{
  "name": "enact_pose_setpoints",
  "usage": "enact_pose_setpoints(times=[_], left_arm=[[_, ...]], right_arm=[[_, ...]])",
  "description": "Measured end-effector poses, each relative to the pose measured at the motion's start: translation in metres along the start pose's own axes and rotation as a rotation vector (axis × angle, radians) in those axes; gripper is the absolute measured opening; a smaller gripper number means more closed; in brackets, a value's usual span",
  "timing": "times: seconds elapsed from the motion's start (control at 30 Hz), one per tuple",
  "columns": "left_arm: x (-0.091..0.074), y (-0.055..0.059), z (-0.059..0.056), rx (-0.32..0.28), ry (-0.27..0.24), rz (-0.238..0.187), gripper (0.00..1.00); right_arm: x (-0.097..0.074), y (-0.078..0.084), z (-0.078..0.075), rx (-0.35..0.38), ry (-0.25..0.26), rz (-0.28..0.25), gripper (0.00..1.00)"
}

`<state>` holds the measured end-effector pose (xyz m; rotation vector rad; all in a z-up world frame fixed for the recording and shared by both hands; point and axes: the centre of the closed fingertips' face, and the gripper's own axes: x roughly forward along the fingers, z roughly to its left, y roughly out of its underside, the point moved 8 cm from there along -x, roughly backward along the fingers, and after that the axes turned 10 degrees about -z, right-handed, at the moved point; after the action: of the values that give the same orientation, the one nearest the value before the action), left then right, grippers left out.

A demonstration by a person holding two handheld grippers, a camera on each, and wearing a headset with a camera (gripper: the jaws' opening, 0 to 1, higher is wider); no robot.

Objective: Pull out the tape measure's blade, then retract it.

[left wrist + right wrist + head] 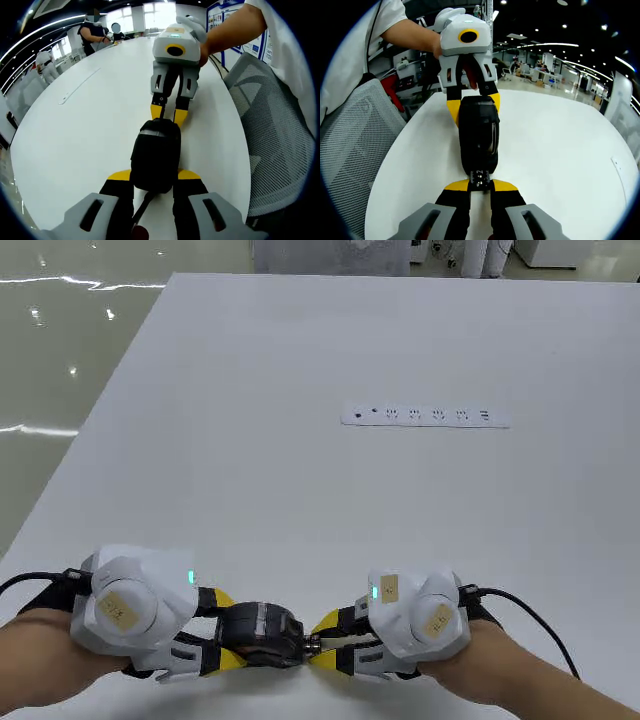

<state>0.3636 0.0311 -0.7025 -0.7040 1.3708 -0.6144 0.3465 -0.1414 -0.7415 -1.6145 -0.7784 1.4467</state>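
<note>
Black plastic, the tape measure [262,634] sits low over the white table [300,470], close to its near edge and between the two grippers. The left gripper [212,645] is clamped across its case; in the left gripper view the yellow tips flank the case's rear. The right gripper [322,642] meets it nose to nose, jaws pinched on the end of the blade [480,176], which barely shows out of the case mouth. Whether the case touches the top I cannot tell. Ahead lies broad bare tabletop up to a power strip [425,416], well apart. The table's left edge gives onto glossy floor [60,360]. A mesh chair [270,130] stands by the near edge.
</note>
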Motion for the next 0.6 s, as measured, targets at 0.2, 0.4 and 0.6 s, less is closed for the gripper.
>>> enact_pose_setpoints(times=[0.2,0.4,0.6], left_arm=[[0.001,0.000,0.001,-0.012,-0.003,-0.004,0.24],[0.001,-0.001,0.000,-0.009,-0.004,-0.005,0.24],[0.001,-0.001,0.000,-0.009,-0.005,-0.005,0.24]], right_arm=[[-0.013,0.006,-0.003,0.008,0.012,0.005,0.12],[-0.023,0.012,-0.002,0.011,0.019,0.014,0.12],[-0.036,0.017,-0.002,0.013,0.029,0.024,0.12]])
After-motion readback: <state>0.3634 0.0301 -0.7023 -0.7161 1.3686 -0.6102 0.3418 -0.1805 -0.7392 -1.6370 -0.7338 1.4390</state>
